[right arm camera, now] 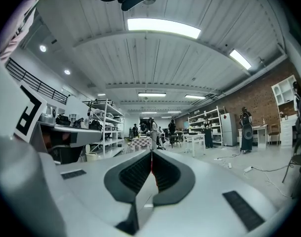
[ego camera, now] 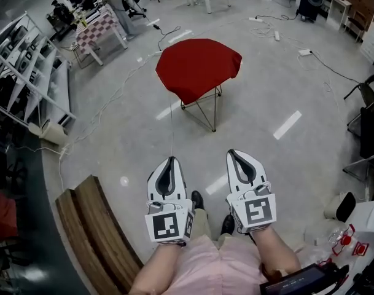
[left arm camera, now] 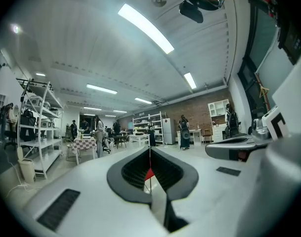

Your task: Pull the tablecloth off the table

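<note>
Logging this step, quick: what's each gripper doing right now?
Left gripper: closed, holding nothing.
Right gripper: closed, holding nothing.

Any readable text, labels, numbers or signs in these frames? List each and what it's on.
None legible in any view.
Marker cube on the left gripper: black-and-white square pattern, no letters or digits.
Cube on the right gripper: same kind of pattern, no letters.
Red-and-white items at the head view's lower right: any print is too small to read.
</note>
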